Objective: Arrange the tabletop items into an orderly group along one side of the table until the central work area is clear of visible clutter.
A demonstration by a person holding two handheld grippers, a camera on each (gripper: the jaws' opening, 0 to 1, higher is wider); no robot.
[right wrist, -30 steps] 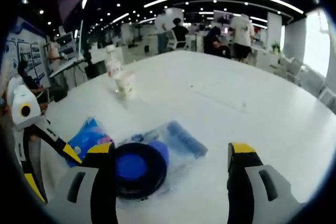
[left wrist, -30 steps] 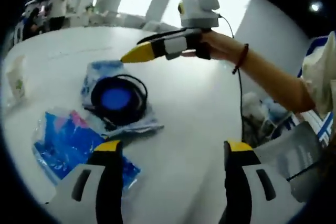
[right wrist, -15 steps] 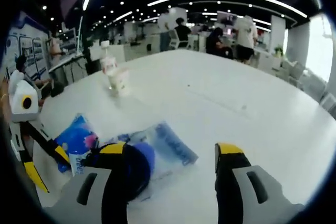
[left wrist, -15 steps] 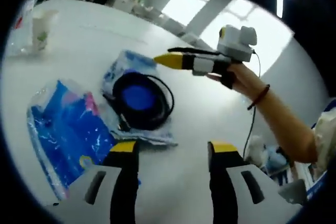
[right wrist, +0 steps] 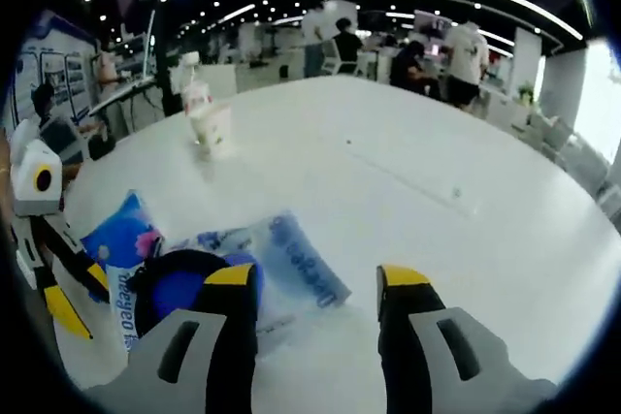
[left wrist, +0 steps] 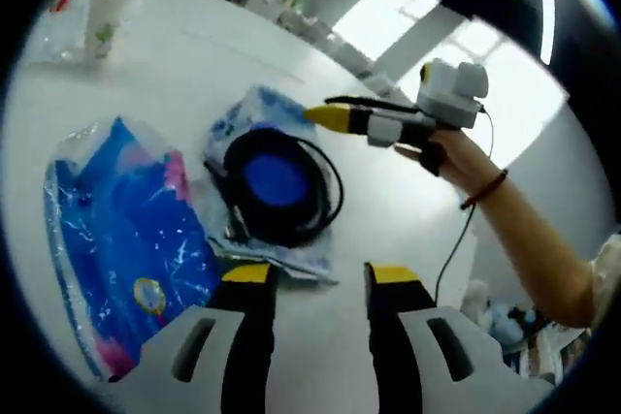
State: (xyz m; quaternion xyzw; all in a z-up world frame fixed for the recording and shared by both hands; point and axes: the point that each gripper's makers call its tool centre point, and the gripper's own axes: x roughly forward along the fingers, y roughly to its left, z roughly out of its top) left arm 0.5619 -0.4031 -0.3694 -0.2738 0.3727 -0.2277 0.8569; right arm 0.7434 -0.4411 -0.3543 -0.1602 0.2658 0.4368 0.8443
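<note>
A blue round device ringed by black cable (left wrist: 277,181) lies in a clear printed bag (left wrist: 254,109) on the white table (left wrist: 175,75). A blue plastic packet (left wrist: 126,239) lies beside it. My left gripper (left wrist: 320,276) stands open just short of the bag's near edge. My right gripper (left wrist: 325,115), held by a hand, points at the bag's far side. In the right gripper view the right gripper (right wrist: 317,278) is open, with the bag's printed end (right wrist: 296,259) showing between its jaws. The device (right wrist: 179,288), the packet (right wrist: 121,235) and the left gripper (right wrist: 73,296) sit at the left.
A paper cup (left wrist: 102,21) and a bottle (left wrist: 68,7) stand at the far side of the table, also the cup (right wrist: 212,128) and bottle (right wrist: 194,94) in the right gripper view. Desks and people fill the room behind. The person's forearm (left wrist: 524,230) reaches in from the right.
Both grippers' jaws have drawn closer together. Both cameras have moved nearer the bagged device, which now looks larger in the left gripper view. The bag, packet and cup lie where they were.
</note>
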